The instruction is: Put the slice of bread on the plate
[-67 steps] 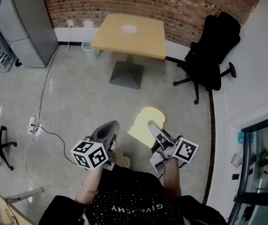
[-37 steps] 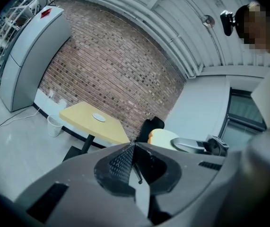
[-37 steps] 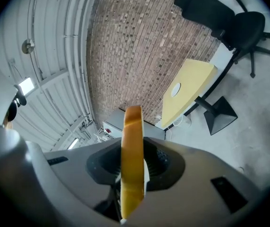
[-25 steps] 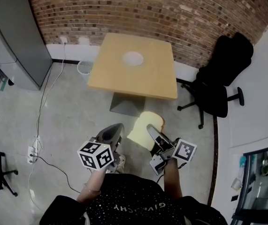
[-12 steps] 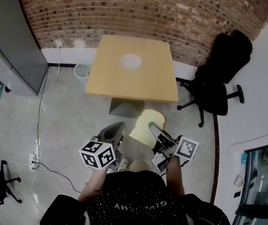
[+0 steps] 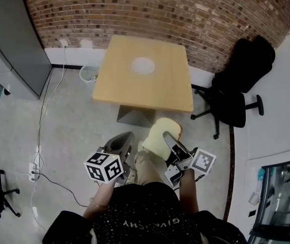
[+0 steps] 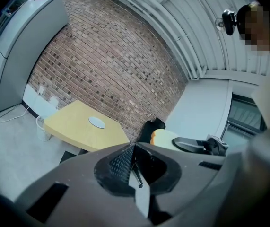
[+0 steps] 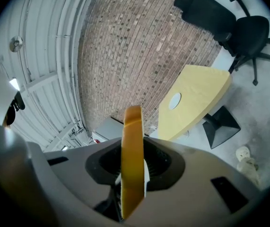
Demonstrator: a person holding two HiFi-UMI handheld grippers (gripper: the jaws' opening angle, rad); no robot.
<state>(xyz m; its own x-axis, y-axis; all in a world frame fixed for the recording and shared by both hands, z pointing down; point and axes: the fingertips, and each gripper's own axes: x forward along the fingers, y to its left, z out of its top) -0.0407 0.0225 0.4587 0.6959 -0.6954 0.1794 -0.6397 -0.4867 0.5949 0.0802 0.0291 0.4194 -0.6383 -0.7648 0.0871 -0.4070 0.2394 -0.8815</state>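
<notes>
A pale yellow slice of bread [image 6: 160, 136] with a tan crust stands edge-on [image 8: 132, 160] between the jaws of my right gripper [image 6: 170, 139], which is shut on it. It is held in the air over the floor, short of the table. The white plate [image 6: 143, 65] lies in the middle of the yellow table [image 6: 165, 93]; it also shows small in both gripper views [image 7: 96, 122] [image 8: 174, 100]. My left gripper [image 6: 122, 142] is shut and holds nothing; its jaws meet [image 7: 135, 162]. From the left gripper view the slice of bread [image 7: 165, 138] and the right gripper show at the right.
A black office chair [image 6: 238, 83] stands right of the table. A white waste bin [image 6: 89, 73] sits at the table's left, by the brick wall [image 6: 150, 9]. A grey cabinet [image 6: 7, 39] is at the far left, with a cable [image 6: 45, 136] across the floor. The table's dark base [image 6: 134, 116] lies ahead.
The table and plate have drawn slightly nearer in the head view. Both grippers keep their pose, and the right one still holds the bread. A knee now shows between the grippers.
</notes>
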